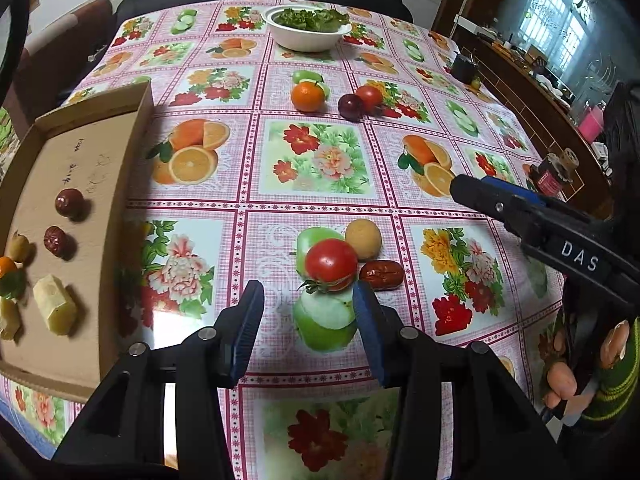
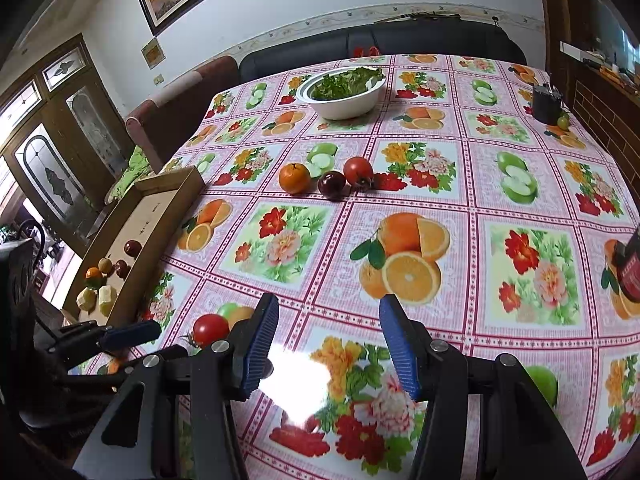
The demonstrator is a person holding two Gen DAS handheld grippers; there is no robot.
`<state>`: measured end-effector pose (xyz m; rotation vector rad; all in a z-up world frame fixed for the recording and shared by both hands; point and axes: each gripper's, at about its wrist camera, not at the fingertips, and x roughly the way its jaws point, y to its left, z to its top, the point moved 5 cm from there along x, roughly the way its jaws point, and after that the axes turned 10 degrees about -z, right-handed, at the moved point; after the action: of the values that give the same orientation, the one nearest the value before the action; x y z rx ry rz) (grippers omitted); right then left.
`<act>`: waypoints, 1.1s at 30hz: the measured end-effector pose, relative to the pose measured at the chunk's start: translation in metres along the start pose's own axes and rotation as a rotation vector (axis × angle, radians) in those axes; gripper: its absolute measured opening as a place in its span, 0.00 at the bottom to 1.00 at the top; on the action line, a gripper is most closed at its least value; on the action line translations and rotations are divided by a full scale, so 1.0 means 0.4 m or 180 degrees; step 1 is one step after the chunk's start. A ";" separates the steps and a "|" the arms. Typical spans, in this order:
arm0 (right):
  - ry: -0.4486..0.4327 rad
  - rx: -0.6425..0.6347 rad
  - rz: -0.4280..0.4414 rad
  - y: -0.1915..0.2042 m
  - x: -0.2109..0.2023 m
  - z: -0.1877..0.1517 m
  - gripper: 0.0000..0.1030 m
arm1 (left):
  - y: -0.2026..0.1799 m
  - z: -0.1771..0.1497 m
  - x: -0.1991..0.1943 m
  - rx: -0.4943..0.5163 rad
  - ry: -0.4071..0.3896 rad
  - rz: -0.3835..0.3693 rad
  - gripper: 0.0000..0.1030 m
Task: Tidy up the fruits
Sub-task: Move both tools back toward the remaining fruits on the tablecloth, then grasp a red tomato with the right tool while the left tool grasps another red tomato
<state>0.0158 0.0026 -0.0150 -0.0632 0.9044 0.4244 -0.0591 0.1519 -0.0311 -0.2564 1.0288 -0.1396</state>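
Note:
My left gripper [image 1: 308,300] is open, its fingertips just short of a red tomato [image 1: 331,264] on the table. A tan round fruit [image 1: 363,239] and a red date [image 1: 382,275] lie right behind and beside the tomato. Farther back sit an orange [image 1: 307,96], a dark plum [image 1: 350,107] and a second tomato [image 1: 369,98]. A cardboard tray [image 1: 124,216] at the left holds dates [image 1: 69,202], sugarcane pieces [image 1: 55,304] and small fruits. My right gripper [image 2: 328,320] is open and empty over the tablecloth; it also shows in the left wrist view [image 1: 472,190]. The near tomato [image 2: 210,329] shows at its left.
A white bowl of greens [image 1: 306,28] stands at the far side. A dark jar [image 1: 554,174] stands at the right edge and a black container [image 1: 464,67] at the far right. A sofa lies beyond the table. The floral tablecloth [image 1: 320,160] covers the table.

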 end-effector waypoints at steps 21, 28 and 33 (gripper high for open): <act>-0.0003 0.0207 -0.0124 -0.069 0.134 0.155 0.37 | -0.002 0.020 0.069 0.0020 0.0130 -0.0110 0.43; 0.0035 0.0171 -0.0100 -0.053 0.215 0.224 0.37 | 0.004 0.029 0.089 0.0020 0.0145 -0.0185 0.43; 0.0111 0.0226 -0.0055 -0.050 0.273 0.255 0.37 | 0.000 0.039 0.094 0.0065 0.0116 -0.0250 0.43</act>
<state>0.1589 0.0438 -0.0383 -0.0135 0.9519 0.3757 -0.0264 0.1455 -0.0548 -0.2764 1.0535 -0.2264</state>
